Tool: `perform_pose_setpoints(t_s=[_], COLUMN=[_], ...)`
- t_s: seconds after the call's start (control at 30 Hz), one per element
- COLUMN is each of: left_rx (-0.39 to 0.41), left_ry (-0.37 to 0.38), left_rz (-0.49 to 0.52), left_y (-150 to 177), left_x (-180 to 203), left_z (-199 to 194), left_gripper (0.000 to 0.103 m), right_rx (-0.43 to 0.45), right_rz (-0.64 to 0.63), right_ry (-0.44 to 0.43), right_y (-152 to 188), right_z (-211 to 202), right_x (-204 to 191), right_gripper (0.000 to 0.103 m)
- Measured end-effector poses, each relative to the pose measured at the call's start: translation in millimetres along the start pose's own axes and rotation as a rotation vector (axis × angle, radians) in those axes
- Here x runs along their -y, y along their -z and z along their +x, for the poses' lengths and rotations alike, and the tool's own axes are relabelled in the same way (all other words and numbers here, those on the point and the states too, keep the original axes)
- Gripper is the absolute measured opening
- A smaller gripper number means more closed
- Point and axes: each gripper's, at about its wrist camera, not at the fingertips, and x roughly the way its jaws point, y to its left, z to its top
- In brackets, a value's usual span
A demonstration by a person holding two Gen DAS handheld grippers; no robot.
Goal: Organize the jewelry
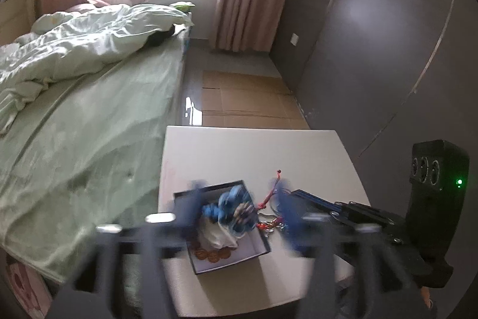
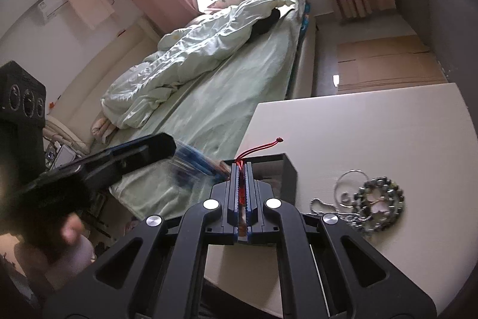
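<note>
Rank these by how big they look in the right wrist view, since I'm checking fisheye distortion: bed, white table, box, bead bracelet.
1. bed
2. white table; being nearer may inflate it
3. box, partly hidden by the right gripper
4. bead bracelet

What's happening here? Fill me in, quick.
A person with a gripper in each hand is sorting jewelry into a small box on a white table. The right gripper is shut on a red cord, held over the box. The left gripper is open above the box, blurred by motion. The box already holds blue beads and amber beads. A dark bead bracelet and a silver chain lie on the table beside it.
</note>
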Motion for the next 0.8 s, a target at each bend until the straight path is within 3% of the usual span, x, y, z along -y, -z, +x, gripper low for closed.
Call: perform_pose_setpoints(t_s=[0.47, 0.57, 0.6, 0.63, 0.7, 0.73, 0.8], left_rx=[0.043, 0.040, 0.040, 0.041, 0.042, 0.043, 0.045], left_ry=[-0.080, -0.098, -0.103, -0.105, -0.110, -0.112, -0.110], left_rz=[-0.087, -0.101, -0.104, -0.106, -0.115, -0.120, -0.130], left_y=[29, 34, 36, 37, 39, 40, 42], left_x=[-50, -59, -61, -62, -66, -67, -67], left_z=[-24, -29, -31, -32, -35, -36, -39], left_gripper=[0.066, 0.066, 0.066, 0.066, 0.066, 0.066, 0.066], right_rx=[-0.061, -0.094, -0.114, -0.128, -0.109, -0.091, -0.077], right_rz=[-0.049, -0.072, -0.079, -0.085, -0.111, -0.134, -0.172], right_ry=[-0.013, 0.036, 0.052, 0.063, 0.096, 0.109, 0.109], right_y=[7, 10, 11, 12, 14, 15, 17], right_z=[37, 45, 49, 53, 51, 47, 38], right_x=[-29, -37, -38, -40, -43, -46, -50], right_gripper=[0.005, 0.005, 0.014, 0.039, 0.073, 0.078, 0.078])
